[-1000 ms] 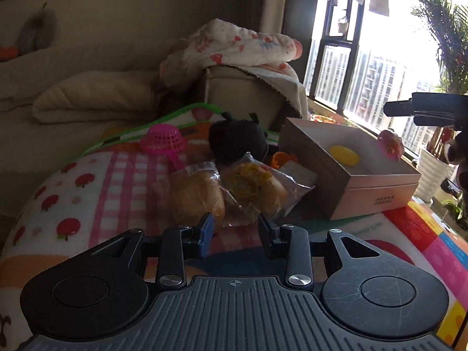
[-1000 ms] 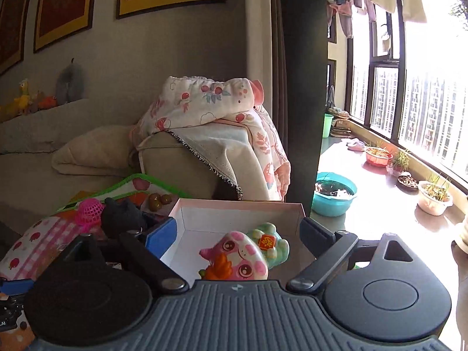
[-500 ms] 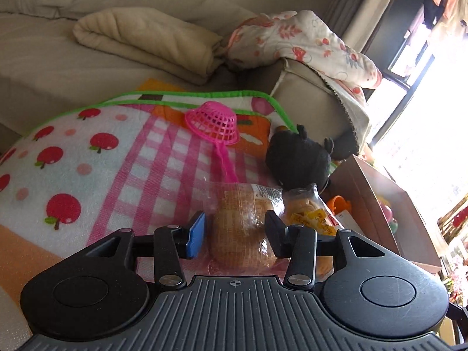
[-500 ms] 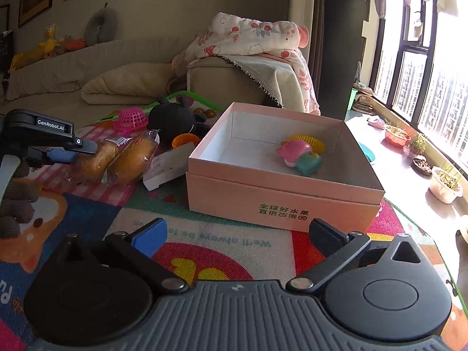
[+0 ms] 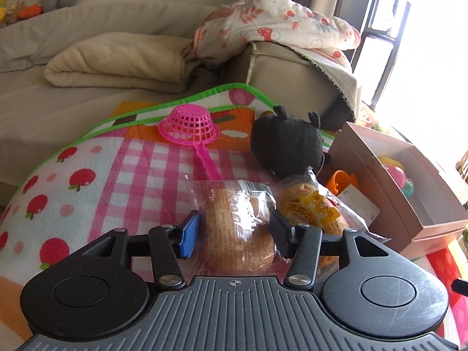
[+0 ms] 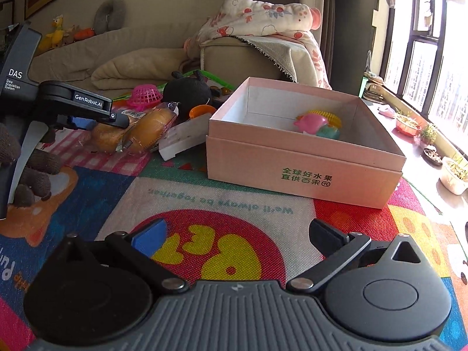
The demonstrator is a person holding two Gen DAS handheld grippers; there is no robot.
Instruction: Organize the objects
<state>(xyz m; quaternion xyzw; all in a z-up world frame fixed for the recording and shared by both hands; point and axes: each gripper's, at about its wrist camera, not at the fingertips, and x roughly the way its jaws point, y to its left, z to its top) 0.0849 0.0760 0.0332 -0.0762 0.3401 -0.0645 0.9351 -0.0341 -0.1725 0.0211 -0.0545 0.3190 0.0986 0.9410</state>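
My left gripper [image 5: 234, 231] is open, one finger on each side of a wrapped bread bun [image 5: 238, 231] lying on the play mat; a gap shows on the left side. A second wrapped bun [image 5: 313, 213] lies just to its right. Both buns [image 6: 131, 133] and the left gripper [image 6: 96, 117] show in the right wrist view. My right gripper [image 6: 237, 241] is open and empty, low over the mat in front of the pink cardboard box [image 6: 304, 172]. The box [image 5: 389, 204] holds a pink toy [image 6: 311, 122], a teal toy [image 6: 329, 131] and a yellow spiky ball [image 6: 327, 115].
A black plush toy [image 5: 288, 146], a pink plastic strainer [image 5: 190, 130], an orange cup [image 5: 340, 181] and a white card box [image 6: 184, 137] lie on the mat near the buns. A sofa with folded blankets [image 5: 117, 64] stands behind. Plant pots [image 6: 453, 172] line the window sill at right.
My left gripper has closed in over the left bun and now straddles it. My right gripper let go of the pink toy into the box and pulled back low over the mat.
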